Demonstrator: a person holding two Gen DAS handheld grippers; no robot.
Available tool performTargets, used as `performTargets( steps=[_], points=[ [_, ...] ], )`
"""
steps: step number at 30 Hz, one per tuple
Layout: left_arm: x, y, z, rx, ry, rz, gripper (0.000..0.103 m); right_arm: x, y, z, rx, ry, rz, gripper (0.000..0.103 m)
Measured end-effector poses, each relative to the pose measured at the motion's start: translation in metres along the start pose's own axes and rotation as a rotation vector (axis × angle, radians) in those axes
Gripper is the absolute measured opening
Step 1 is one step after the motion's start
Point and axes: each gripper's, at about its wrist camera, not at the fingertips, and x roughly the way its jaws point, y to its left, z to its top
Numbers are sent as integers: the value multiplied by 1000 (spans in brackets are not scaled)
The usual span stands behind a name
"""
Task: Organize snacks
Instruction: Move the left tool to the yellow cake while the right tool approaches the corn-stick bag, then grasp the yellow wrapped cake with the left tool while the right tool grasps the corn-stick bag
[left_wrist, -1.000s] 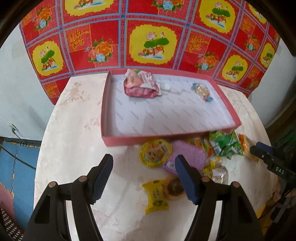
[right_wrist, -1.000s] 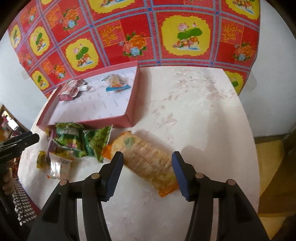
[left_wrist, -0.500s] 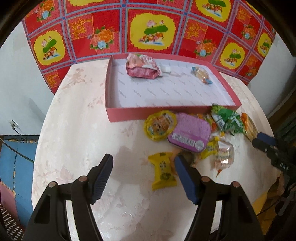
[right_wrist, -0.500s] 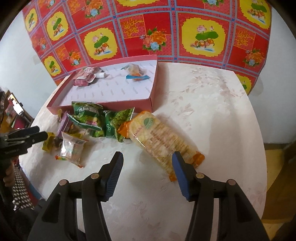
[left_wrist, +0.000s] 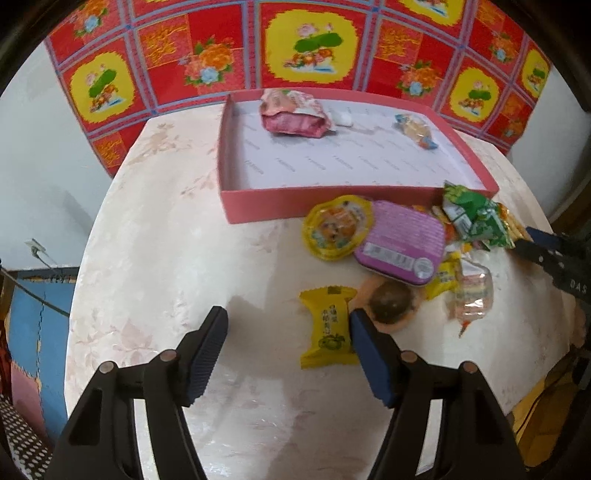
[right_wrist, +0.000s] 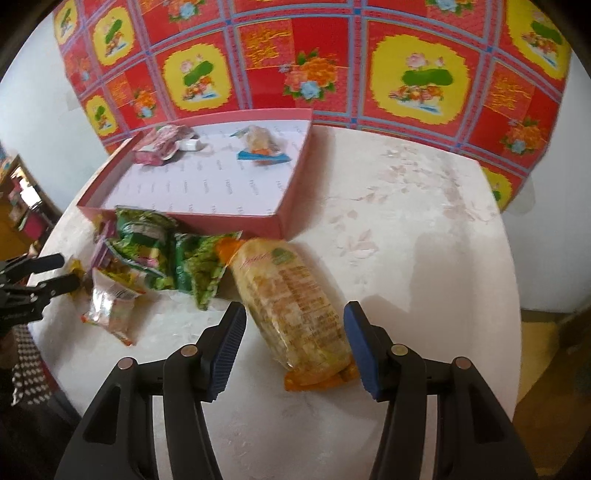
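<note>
- Pale floral tabletop (left_wrist: 155, 280) fills the foreground; the left gripper (left_wrist: 286, 338), jaws closing and untouched, frames a yellow sachet (left_wrist: 327, 326) lying lengthwise away from the camera.
- Right gripper (right_wrist: 293, 343) stands open over a long cracker pack (right_wrist: 295, 306), angled up-left toward the box.
- Green packets (right_wrist: 170, 254) crowd beside it.
- Beyond, the pink box (left_wrist: 332, 205) holds a pink packet (left_wrist: 295, 118).
- Red floral cloth (right_wrist: 332, 62) hangs behind.

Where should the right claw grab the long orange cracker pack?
Across the middle of the cracker pack, coming from above. It lies flat and slanted on the table; its short width fits between the open right claw, and the crimped ends look flimsy.
</note>
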Motion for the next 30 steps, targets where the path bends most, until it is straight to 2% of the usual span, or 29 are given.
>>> performTargets(
  steps=[3,9,13,17,26,28,30],
  points=[
    [2,5,0,-11,3,14,62,0,6,-3,-27,21,4,57],
    [4,3,1,4,-11,28,61,-10,18,-11,-53,33,48,57],
    [4,2,2,8,-12,25,61,-6,10,-8,-3,34,-12,57],
    [5,2,2,10,-11,23,61,7,5,-7,52,58,-14,57],
    [3,2,-3,16,-34,21,61,10,11,-7,146,-6,-85,57],
    [2,3,-5,20,-43,20,55,9,14,-8,146,-5,-101,54],
    [0,2,-7,29,-51,12,43,8,16,-10,147,-13,-120,44]
  ],
)
